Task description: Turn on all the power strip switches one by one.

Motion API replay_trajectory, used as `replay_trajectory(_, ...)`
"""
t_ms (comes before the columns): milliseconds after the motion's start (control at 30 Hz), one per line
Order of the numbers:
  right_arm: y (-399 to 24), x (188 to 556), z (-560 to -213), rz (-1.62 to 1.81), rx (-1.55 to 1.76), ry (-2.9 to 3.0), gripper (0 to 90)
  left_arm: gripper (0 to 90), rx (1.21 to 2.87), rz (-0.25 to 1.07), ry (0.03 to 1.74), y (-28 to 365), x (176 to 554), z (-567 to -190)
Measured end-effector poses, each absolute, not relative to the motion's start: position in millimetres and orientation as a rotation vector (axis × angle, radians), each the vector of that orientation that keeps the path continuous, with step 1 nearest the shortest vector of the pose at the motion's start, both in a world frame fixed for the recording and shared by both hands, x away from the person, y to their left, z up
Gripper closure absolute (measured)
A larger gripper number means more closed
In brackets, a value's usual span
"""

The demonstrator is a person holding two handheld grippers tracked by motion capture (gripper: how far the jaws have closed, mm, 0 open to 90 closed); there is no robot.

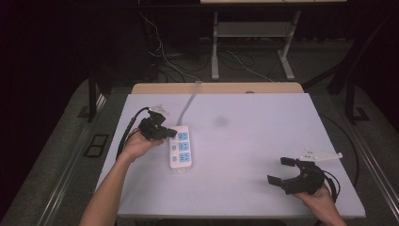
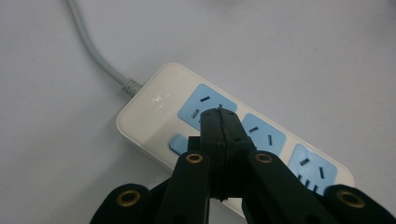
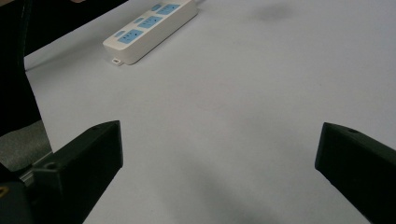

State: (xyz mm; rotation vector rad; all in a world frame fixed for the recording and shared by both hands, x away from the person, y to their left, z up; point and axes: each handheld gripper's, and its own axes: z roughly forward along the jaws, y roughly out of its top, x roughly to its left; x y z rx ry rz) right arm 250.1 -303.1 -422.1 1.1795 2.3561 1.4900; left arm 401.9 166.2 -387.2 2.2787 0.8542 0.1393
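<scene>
A white power strip (image 1: 180,149) with blue sockets lies left of the table's middle, its grey cord (image 1: 189,102) running toward the far edge. My left gripper (image 1: 170,133) is shut with nothing between its jaws. In the left gripper view its closed tips (image 2: 219,116) hover over the power strip (image 2: 159,100), above the blue socket nearest the cord and beside a small blue button (image 2: 178,141). My right gripper (image 1: 282,171) rests open near the front right corner, with nothing between its wide-spread jaws. The right gripper view shows the power strip (image 3: 149,29) far off at upper left.
The white table top (image 1: 244,141) has a faint dark smudge (image 1: 220,121) past its middle. Cables and a desk frame (image 1: 249,42) stand on the floor beyond the far edge. Carpeted floor lies left and right of the table.
</scene>
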Motion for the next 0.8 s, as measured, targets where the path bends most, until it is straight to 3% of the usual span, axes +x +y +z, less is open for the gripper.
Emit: replay_trajectory(800, -303.5, 250.8, -422.4, 1.487, 1.177, 2.363, 0.7, 89.2, 2.306, 0.164, 0.909, 163.9, 411.9, -404.6)
